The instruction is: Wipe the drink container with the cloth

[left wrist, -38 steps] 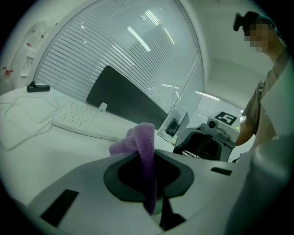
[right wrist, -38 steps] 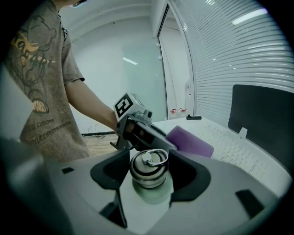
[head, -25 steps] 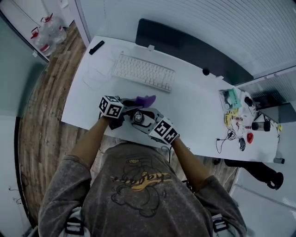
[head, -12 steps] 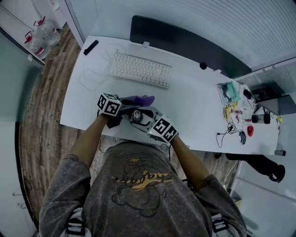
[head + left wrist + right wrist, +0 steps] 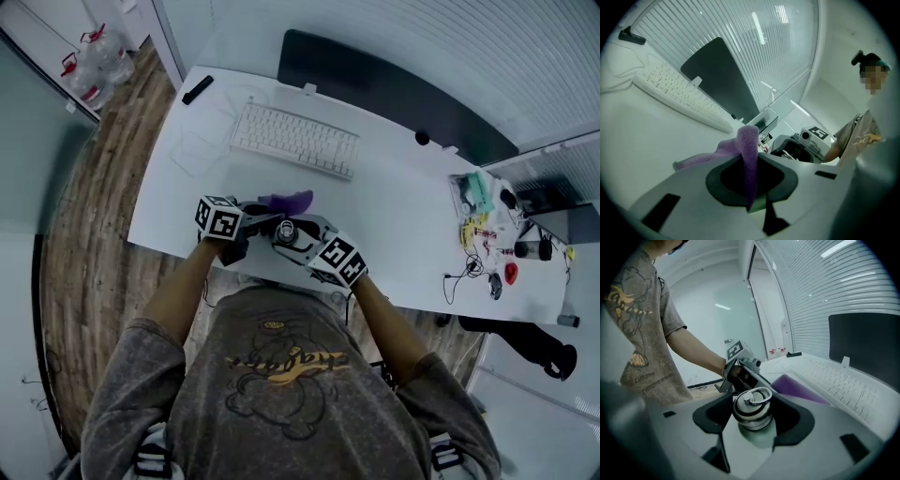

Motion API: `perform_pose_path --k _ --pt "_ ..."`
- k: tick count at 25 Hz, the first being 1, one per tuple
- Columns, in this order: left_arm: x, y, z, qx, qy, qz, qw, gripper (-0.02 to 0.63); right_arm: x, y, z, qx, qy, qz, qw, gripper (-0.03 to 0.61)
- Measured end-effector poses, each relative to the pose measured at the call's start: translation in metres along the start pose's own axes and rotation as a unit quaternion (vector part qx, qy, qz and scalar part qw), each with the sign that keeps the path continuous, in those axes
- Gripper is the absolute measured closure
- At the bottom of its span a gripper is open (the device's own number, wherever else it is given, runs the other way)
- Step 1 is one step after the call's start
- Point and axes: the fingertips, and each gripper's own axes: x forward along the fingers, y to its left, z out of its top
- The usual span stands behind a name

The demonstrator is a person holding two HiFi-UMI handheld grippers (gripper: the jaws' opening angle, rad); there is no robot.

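left tongs [image 5: 754,190]: clamped on cloth [image 5: 748,145] | right tongs [image 5: 753,423]: gripping drink container [image 5: 751,412], axis near upright, over near table [image 5: 394,211] edge | cloth: just left of container, contact unclear

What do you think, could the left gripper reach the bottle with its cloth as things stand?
Probably yes: the left gripper, gripping the cloth, sits close beside the bottle clamped in the right gripper, with nothing visibly between them.

White desk [image 5: 403,216], wood floor [image 5: 94,178], perhaps blinds [image 5: 478,52]
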Motion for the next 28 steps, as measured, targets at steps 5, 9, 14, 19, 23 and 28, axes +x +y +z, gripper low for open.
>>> perform_pose_path --k 5,9,14,19,23,28 --pt "-0.012 -0.001 -0.002 -0.014 -0.029 0.013 0.9994 0.563 0.002 0.000 0.000 -0.002 0.005 0.001 1.000 0.313" --pt "-0.020 -0.004 -0.005 -0.024 -0.050 0.019 0.9983 0.563 0.001 -0.001 -0.002 0.002 0.003 -0.002 1.000 0.313" --pt "-0.031 -0.008 -0.010 -0.033 -0.079 0.031 0.9958 0.563 0.001 -0.001 -0.002 0.005 0.001 -0.007 1.000 0.313" --pt "-0.040 -0.016 -0.019 -0.028 -0.091 0.046 0.9944 0.563 0.000 -0.002 -0.003 0.009 0.001 -0.009 1.000 0.313" --pt "-0.046 -0.023 -0.028 -0.019 -0.097 0.057 0.9935 0.563 0.000 -0.002 -0.002 0.012 -0.002 -0.009 1.000 0.313" --pt "-0.048 -0.031 -0.038 -0.010 -0.104 0.066 0.9923 0.563 0.000 -0.003 -0.003 0.014 -0.003 -0.009 1.000 0.313"
